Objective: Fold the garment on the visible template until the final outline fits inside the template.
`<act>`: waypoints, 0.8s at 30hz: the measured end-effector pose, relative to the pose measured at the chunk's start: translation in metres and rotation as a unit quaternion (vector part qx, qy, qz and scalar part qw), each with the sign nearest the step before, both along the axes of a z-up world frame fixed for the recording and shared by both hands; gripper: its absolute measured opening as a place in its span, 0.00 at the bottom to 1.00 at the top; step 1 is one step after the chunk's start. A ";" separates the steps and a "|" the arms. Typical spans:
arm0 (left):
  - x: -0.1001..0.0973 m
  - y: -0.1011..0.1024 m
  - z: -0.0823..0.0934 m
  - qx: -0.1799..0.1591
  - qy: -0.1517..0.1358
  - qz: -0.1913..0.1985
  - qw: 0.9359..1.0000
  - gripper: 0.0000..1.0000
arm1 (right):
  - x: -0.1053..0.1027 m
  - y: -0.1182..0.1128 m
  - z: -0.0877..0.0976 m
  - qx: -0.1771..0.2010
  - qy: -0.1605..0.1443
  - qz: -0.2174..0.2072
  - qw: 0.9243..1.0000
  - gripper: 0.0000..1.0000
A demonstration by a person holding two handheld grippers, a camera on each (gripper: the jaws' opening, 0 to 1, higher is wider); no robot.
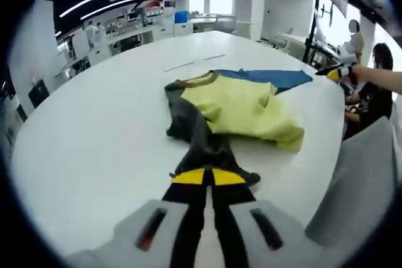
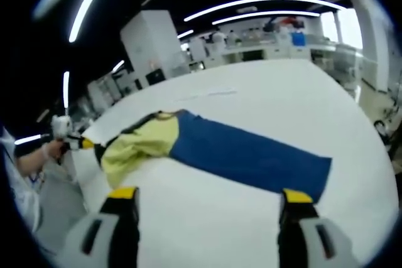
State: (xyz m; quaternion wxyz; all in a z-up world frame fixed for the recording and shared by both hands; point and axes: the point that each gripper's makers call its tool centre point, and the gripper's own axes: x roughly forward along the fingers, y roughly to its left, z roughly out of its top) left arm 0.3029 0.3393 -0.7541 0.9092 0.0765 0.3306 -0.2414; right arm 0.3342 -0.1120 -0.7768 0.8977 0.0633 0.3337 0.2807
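Right now the left tongs (image 1: 208,176) are clamped on the garment's (image 1: 242,111) dark sleeve just ahead of them, while the right tongs (image 2: 210,196) stand wide apart short of its blue panel (image 2: 251,155) on the bench (image 2: 264,92), so a one-sided pull could drag it askew.

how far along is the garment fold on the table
Early stage. Done: part of the garment is bunched over itself, its yellow panel lying over the blue mat. In hand: the left gripper is shut on the garment's dark sleeve; the right gripper hangs open near the mat's edge. Left: smoothing the crumpled cloth and folding it until its outline fits inside the template.
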 end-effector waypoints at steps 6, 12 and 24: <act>0.026 -0.039 0.009 -0.010 -0.008 -0.029 1.000 0.00 | 0.001 -0.002 0.003 0.007 -0.003 -0.005 1.000 0.92; 0.046 -0.064 -0.006 -0.020 0.005 -0.051 0.998 0.00 | 0.001 -0.007 0.007 0.006 -0.006 -0.008 1.000 0.92; 0.052 -0.072 -0.027 -0.020 0.023 -0.056 0.998 0.00 | -0.003 -0.012 0.007 0.006 -0.005 -0.016 1.000 0.92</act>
